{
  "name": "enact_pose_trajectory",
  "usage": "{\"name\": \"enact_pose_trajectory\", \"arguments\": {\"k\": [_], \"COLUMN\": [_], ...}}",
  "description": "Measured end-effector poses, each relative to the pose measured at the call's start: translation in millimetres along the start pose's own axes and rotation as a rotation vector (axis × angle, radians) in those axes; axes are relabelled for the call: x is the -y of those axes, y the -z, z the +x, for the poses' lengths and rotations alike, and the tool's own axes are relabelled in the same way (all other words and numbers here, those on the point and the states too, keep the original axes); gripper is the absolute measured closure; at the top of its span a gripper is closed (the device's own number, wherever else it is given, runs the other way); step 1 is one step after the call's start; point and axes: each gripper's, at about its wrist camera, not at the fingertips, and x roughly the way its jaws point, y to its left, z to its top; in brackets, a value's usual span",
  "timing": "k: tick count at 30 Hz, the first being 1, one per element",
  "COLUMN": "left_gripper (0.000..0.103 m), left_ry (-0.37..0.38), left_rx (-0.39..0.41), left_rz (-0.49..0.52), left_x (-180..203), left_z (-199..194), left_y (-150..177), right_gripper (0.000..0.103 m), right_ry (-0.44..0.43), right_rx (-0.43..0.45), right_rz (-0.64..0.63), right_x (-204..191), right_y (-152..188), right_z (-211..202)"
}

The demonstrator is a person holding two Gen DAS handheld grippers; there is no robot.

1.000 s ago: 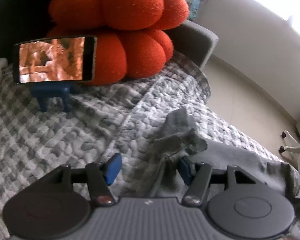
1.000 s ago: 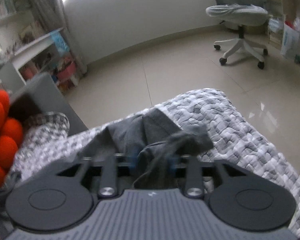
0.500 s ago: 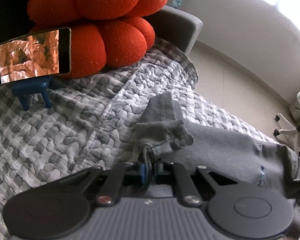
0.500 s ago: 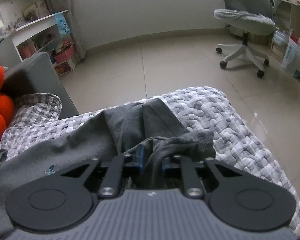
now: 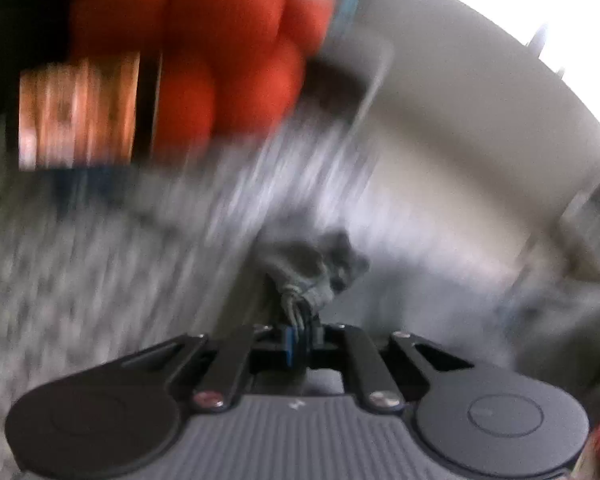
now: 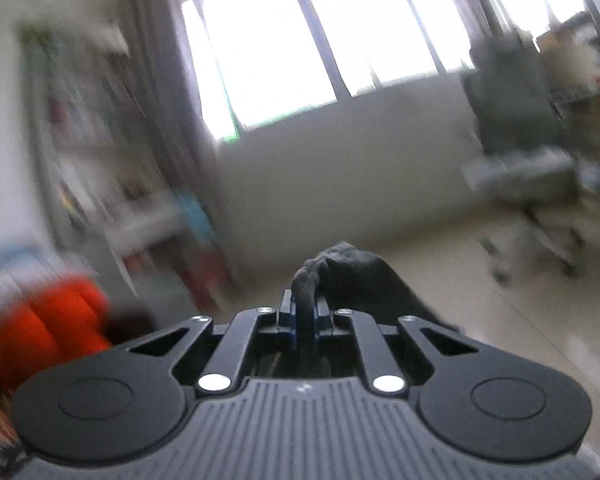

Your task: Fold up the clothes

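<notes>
A grey garment (image 5: 312, 264) lies on the grey-and-white quilted cover (image 5: 80, 280) of a sofa. My left gripper (image 5: 300, 328) is shut on a bunched corner of it, which sticks up just past the blue pads. In the right wrist view another bunched corner of the garment (image 6: 352, 276) stands out of my right gripper (image 6: 305, 312). Its jaws are closing, with the pads pressed on the cloth. That corner is lifted, and the rest of the cloth trails down to the right behind the gripper. Both views are motion-blurred.
A red lobed cushion (image 5: 220, 52) and a phone on a blue stand (image 5: 76, 112) sit at the back of the sofa. Beyond the sofa are pale floor tiles (image 6: 480, 320), an office chair (image 6: 528, 152), cluttered shelves (image 6: 92, 120) and a bright window (image 6: 268, 48).
Both grippers went from open around the grey cloth to shut on it. The right one has risen and tipped up with its corner, so its view now faces the window.
</notes>
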Motion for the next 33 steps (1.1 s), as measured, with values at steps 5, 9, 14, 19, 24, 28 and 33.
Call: {"name": "enact_pose_trajectory", "arguments": {"k": [5,9,14,19,24,28,33], "left_gripper": [0.097,0.097,0.096,0.078,0.078,0.065,0.051], "left_ry": [0.032,0.040,0.092,0.083,0.054,0.092,0.111], "left_rx": [0.023,0.009,-0.037,0.003,0.038,0.068,0.141], "left_rz": [-0.038,-0.053,-0.097,-0.107,-0.124,-0.134,-0.097], "left_x": [-2,-2,-8,-15,-34,-42,-32], "left_z": [-6,-7,-4,-10,-18,-23,-19], "left_y": [-3,1,1,-3,-8,-14,-26], "right_gripper": [0.093,0.093,0.093,0.092,0.088,0.069,0.067], "right_ry": [0.164,0.168,0.186,0.231,0.297,0.339,0.317], "right_rx": [-0.308,-0.291,-0.312,-0.310,-0.361,-0.340,-0.250], "right_rz": [0.095,0.131,0.139,0.177,0.204,0.229,0.253], "right_x": [30,35,35,47,62,71,76], "right_y": [22,17,23,24,30,26,18], "right_z": [45,40,43,36,45,38,33]}}
